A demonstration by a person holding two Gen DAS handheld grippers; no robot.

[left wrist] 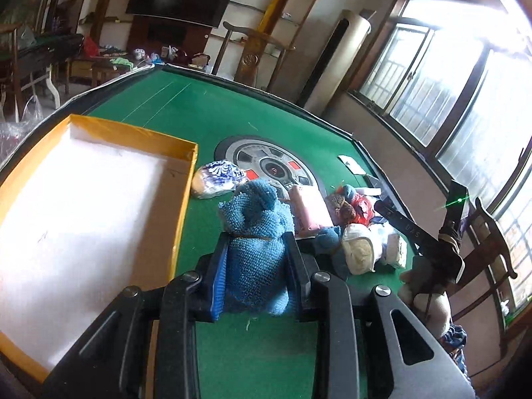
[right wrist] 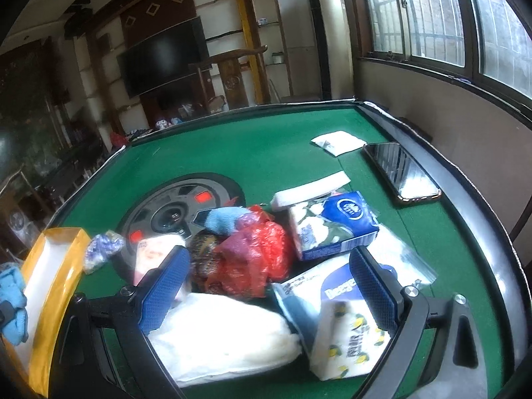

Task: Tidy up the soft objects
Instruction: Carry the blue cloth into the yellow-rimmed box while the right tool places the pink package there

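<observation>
My left gripper (left wrist: pixel 256 242) is shut on a blue chenille cloth (left wrist: pixel 256 219), which hangs just right of a yellow-rimmed box (left wrist: pixel 186 156) with a white floor. In the right wrist view the same cloth (right wrist: pixel 13 299) shows at the far left over the box (right wrist: pixel 53 266). My right gripper (right wrist: pixel 269 259) stands open above a pile of soft things and touches none of them. The pile holds a red plastic bag (right wrist: pixel 259 249), a white bag (right wrist: pixel 226 335), two tissue packs (right wrist: pixel 332 226) (right wrist: pixel 345 326), a pink pack (right wrist: pixel 149 256) and another blue cloth (right wrist: pixel 226 219).
All of it lies on a green felt table (left wrist: pixel 206 113) with a round grey hub (left wrist: pixel 266 159) in its middle. A blue-and-white patterned bag (left wrist: pixel 217 179) lies beside the box. A phone (right wrist: pixel 402 173) and a white packet (right wrist: pixel 339 143) lie near the right edge. Wooden chairs stand around.
</observation>
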